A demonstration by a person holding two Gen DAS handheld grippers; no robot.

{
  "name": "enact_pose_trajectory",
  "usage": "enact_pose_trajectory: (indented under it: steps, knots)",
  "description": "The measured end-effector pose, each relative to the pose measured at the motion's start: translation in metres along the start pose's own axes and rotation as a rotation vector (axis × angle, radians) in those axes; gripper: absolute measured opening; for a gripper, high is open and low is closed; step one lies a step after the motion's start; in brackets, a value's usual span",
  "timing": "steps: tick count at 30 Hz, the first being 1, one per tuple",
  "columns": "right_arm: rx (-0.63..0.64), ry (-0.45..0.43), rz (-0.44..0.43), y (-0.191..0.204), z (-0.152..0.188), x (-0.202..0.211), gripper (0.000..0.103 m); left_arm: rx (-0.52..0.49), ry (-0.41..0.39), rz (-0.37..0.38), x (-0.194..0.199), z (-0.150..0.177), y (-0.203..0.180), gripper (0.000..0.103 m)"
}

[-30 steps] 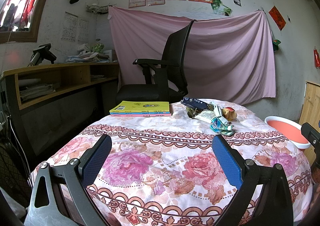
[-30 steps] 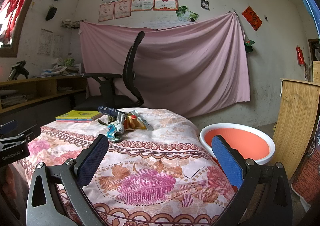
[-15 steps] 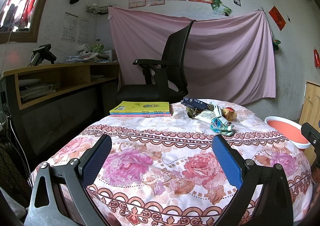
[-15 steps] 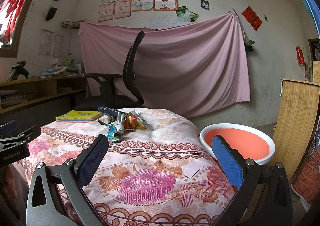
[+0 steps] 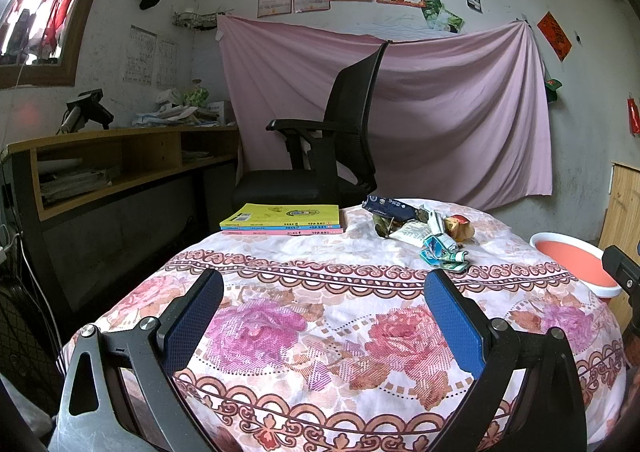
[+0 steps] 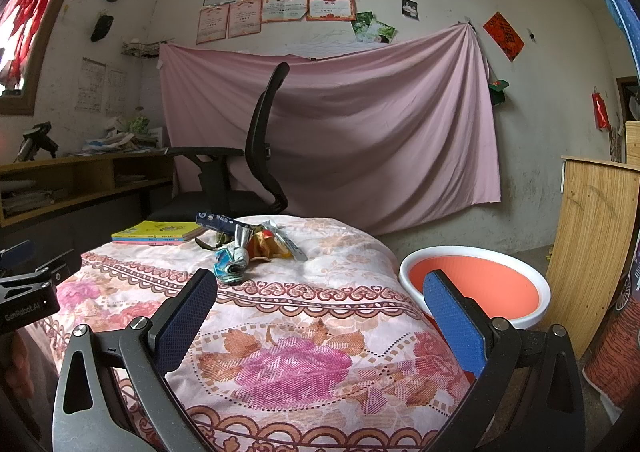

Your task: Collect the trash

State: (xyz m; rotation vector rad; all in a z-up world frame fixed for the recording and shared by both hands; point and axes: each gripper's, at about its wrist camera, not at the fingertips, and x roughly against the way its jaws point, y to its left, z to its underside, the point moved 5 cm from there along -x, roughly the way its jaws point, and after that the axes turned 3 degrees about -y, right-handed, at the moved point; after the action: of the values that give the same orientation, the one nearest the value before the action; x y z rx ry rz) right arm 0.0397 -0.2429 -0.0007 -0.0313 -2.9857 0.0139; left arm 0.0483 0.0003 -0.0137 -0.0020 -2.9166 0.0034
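Both hand-held grippers gape, well short of trash pile (image 5: 420, 230).

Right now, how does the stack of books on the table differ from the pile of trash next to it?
The stack of books lies flat, neat and square-edged; the pile of trash is crumpled and irregular. The books show a yellow cover over blue and pink ones; the trash mixes a dark blue wrapper, silvery foil and an orange piece. The books sit toward the chair side, the trash nearer the orange basin. Both rest on the floral tablecloth, untouched by either gripper.
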Motion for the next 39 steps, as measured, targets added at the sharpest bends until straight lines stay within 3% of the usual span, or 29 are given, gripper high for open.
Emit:
enact_pose_trajectory:
  steps: [12, 18, 24, 31, 35, 39]
  knots:
    - [0.013, 0.0, -0.013, 0.001, -0.012, -0.011, 0.103, 0.08, 0.01, -0.007, -0.009, -0.014, 0.009, 0.098]
    - [0.004, -0.022, -0.022, 0.0, -0.028, -0.028, 0.103, 0.046, -0.036, 0.01, -0.028, -0.036, 0.002, 0.098]
    - [0.043, -0.067, -0.044, -0.002, -0.056, -0.058, 0.103, -0.011, -0.086, 0.035, -0.062, -0.058, -0.01, 0.098]
    - [0.052, -0.115, -0.076, 0.003, -0.081, -0.108, 0.103, -0.001, -0.107, 0.053, -0.107, -0.079, -0.008, 0.098]
    - [0.067, -0.104, -0.103, 0.008, -0.082, -0.136, 0.103, 0.016, -0.112, 0.063, -0.13, -0.086, -0.004, 0.098]
    - [0.074, -0.043, -0.136, 0.01, -0.071, -0.155, 0.103, 0.047, -0.05, 0.068, -0.152, -0.08, 0.0, 0.098]
